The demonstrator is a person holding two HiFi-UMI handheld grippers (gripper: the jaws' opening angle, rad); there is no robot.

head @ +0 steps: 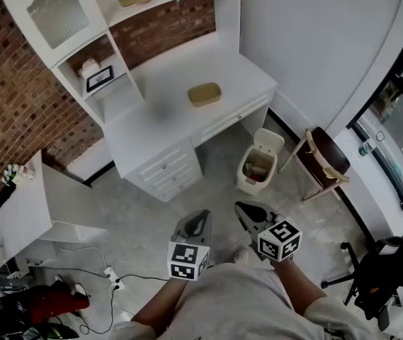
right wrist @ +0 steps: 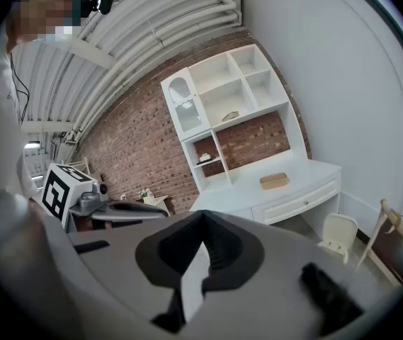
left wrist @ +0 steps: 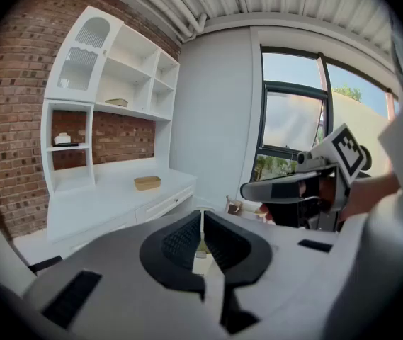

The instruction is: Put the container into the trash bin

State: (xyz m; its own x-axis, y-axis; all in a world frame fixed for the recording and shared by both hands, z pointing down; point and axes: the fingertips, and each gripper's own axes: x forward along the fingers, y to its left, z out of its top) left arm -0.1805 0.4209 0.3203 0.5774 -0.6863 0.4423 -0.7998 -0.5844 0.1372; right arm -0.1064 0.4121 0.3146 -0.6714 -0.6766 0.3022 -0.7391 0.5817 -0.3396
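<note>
I am in a room in a home, like a study. The big white desk (head: 160,112) with drawers tells me so. A tall white shelf unit (head: 74,27) sits on the back of the desk, with a small picture frame (head: 100,78) in it. A red brick wall (head: 6,98) is behind the desk. A little trash bin (head: 258,164) stands on the grey floor (head: 141,222) near the desk's front. A wooden chair (head: 324,156) is just past the bin. A big window (left wrist: 292,126) is on the wall beyond the desk's end.

Trash bin (head: 244,181) contents too small to tell — office chair (head: 384,278) cut off.
</note>
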